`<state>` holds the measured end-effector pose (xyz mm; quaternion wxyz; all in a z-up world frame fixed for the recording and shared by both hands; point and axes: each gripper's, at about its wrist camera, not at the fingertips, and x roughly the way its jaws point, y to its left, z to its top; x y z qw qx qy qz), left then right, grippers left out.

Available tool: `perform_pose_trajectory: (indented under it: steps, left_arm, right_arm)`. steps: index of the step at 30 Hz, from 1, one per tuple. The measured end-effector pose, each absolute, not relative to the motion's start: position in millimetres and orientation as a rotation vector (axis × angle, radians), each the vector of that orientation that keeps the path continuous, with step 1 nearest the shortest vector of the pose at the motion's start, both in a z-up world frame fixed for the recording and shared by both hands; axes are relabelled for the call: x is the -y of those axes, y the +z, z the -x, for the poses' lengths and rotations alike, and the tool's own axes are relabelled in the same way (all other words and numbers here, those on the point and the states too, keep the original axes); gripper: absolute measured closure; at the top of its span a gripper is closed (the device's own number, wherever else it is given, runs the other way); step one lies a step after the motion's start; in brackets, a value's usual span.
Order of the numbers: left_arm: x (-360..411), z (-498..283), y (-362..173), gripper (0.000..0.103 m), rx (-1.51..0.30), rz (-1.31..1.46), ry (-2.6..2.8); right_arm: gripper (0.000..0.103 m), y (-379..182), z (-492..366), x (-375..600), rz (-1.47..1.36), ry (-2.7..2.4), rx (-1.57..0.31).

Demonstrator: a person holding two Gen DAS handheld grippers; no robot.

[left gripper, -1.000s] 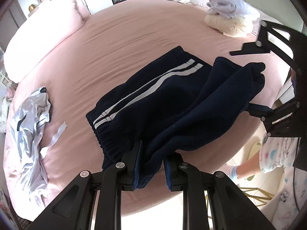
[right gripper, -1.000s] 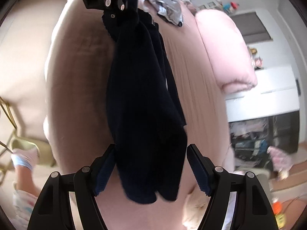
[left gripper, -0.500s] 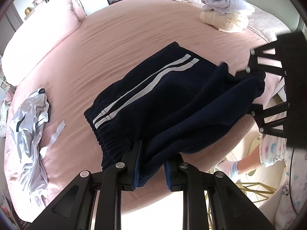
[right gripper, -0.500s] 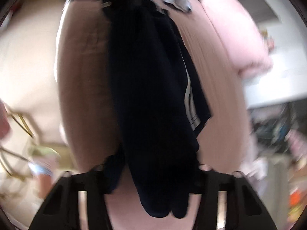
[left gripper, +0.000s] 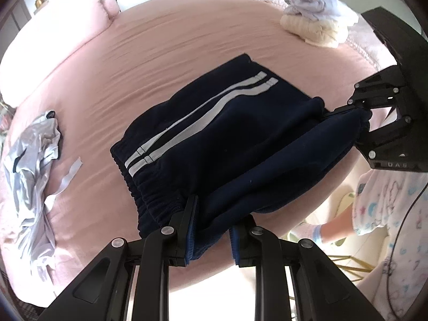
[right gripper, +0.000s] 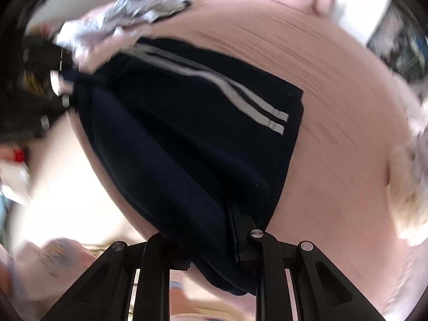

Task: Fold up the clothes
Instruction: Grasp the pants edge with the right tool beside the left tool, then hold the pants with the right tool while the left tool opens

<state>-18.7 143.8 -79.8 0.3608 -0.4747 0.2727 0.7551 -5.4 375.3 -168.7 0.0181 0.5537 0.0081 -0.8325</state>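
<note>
Dark navy shorts [left gripper: 240, 133] with two white side stripes lie on the pink bed [left gripper: 174, 42], their near half lifted off the bed edge. My left gripper [left gripper: 212, 227] is shut on the waistband end. My right gripper [left gripper: 361, 123] shows at the right of the left wrist view, shut on the hem end. In the blurred right wrist view the shorts [right gripper: 192, 133] stretch from my right gripper [right gripper: 214, 251] to the left gripper [right gripper: 53, 80] at far left.
A crumpled silvery-grey garment [left gripper: 29, 165] lies on the bed's left side. A stack of folded pale clothes [left gripper: 315, 24] sits at the far right. A pink pillow [left gripper: 61, 18] is at the back left. The person's legs and patterned clothing [left gripper: 388, 214] stand beside the bed.
My right gripper, open around the hanging hem a second ago, has closed on it and swung round. The shorts' held edge now stretches taut between both grippers.
</note>
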Motion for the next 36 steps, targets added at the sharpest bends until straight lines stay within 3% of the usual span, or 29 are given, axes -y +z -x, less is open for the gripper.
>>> perform_pose_trajectory:
  steps: [8,23,29,33,36]
  left_arm:
    - [-136,39,-65,0.084,-0.465,1.308,1.911]
    - [-145,34,-49,0.083,-0.555,1.43,1.732]
    - [-137,37,-36,0.074,-0.421,1.472,1.656]
    - [-120,39,-22,0.058,-0.246,1.49,1.592]
    - [-117,46,-11,0.053,-0.21,1.418,1.659]
  right_arm:
    - [0.084,-146,5,-395,-1.598,-2.626,0.236]
    - [0.084,-116,25,-398,-1.543,-2.663,0.101]
    - [0.084,-119,25,-398,-1.554,-2.678,0.127]
    - [0.084,-118,23,-399,-1.568,-2.678,0.153]
    - [0.084,-119,25,-395,-1.577,-2.668,0.137]
